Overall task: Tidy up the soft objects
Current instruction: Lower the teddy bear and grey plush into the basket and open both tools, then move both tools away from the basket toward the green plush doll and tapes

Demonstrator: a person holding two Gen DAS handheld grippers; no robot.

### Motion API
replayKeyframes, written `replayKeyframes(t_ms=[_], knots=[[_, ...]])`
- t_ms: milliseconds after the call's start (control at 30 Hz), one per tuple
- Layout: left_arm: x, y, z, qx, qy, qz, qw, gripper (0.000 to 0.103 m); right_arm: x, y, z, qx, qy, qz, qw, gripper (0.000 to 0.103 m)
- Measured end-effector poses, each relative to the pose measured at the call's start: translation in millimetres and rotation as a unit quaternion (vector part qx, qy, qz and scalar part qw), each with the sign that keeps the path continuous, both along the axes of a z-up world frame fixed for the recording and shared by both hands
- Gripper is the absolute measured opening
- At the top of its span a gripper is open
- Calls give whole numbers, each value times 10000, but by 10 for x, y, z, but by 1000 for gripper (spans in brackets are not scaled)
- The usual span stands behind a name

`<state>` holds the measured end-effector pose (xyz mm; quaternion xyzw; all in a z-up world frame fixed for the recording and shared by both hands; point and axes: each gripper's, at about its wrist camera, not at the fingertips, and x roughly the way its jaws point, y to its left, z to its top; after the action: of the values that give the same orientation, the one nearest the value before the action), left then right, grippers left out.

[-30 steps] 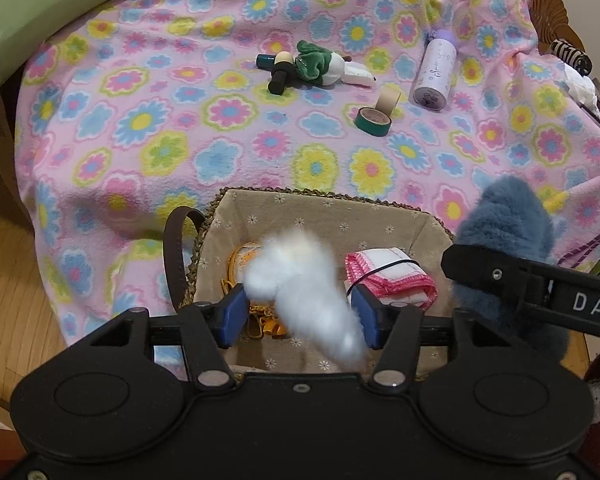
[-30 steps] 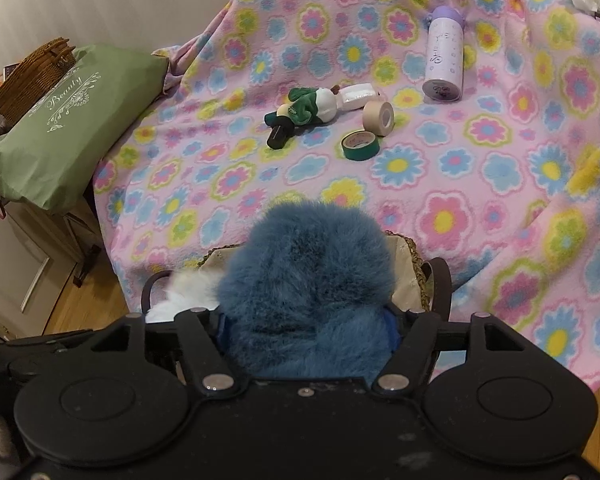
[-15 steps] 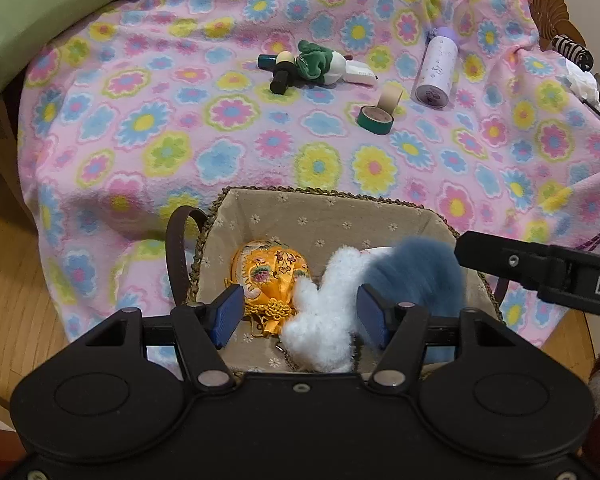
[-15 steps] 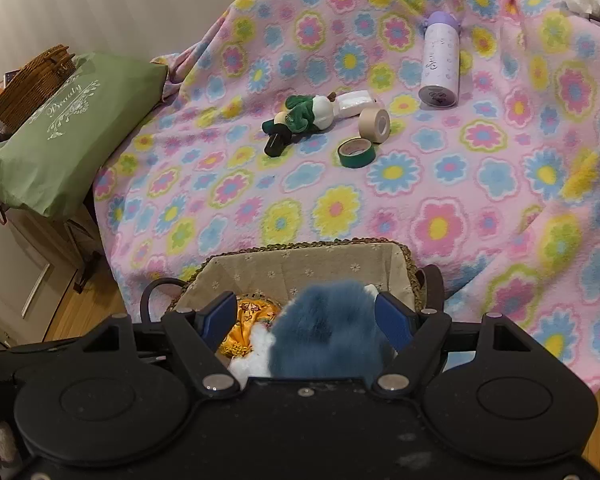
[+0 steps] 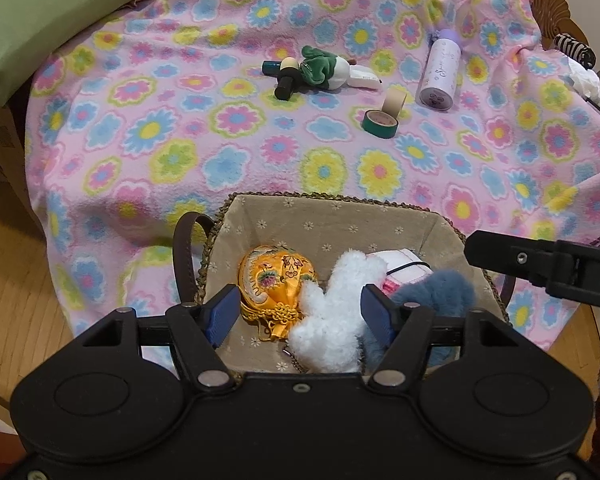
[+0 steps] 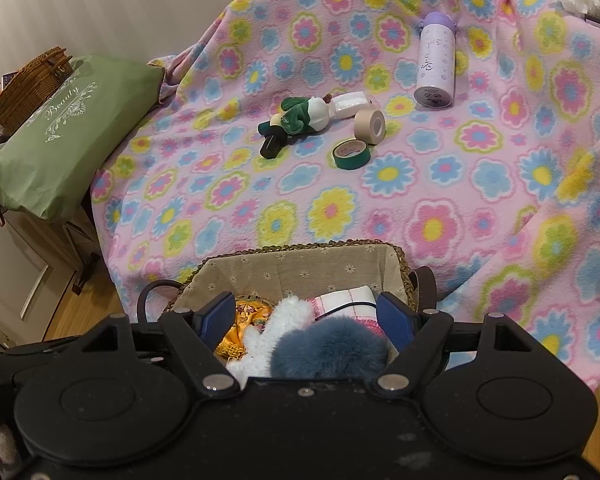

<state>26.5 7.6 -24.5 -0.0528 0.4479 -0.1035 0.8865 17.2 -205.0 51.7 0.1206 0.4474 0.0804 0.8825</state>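
Note:
A cloth-lined woven basket sits at the near edge of the flowered blanket. Inside lie an orange embroidered pouch, a white fluffy toy, a blue furry toy and a pink-white folded cloth. My left gripper is open and empty above the basket. My right gripper is open and empty above the blue toy. A green-white plush lies on the blanket farther away.
On the blanket are a purple-white bottle, a green tape roll, a beige tape roll and dark tubes. A green pillow and wicker basket are at left.
Both grippers opened and let go: the white toy and the blue furry toy dropped into the basket. Both grippers have pulled back a little.

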Motion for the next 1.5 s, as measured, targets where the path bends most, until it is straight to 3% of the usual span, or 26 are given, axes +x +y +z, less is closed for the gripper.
replayKeyframes(t_ms=[533, 633, 1167, 1300, 1500], knots=[[-17, -17, 10, 259, -126, 113, 9995, 64, -7, 28, -16, -167, 68, 66, 9998, 81], [-21, -19, 13, 281, -160, 126, 9994, 75, -5, 29, -23, -181, 90, 80, 9998, 81], [-34, -11, 23, 408, -236, 195, 9987, 75, -13, 5, -30, -329, 102, 153, 9993, 85], [-42, -20, 32, 464, -286, 203, 9983, 86, -13, -21, -38, -390, 116, 169, 9990, 87], [-31, -41, 62, 652, -473, 188, 9966, 87, 2, -53, -29, -568, 108, 325, 9978, 88]])
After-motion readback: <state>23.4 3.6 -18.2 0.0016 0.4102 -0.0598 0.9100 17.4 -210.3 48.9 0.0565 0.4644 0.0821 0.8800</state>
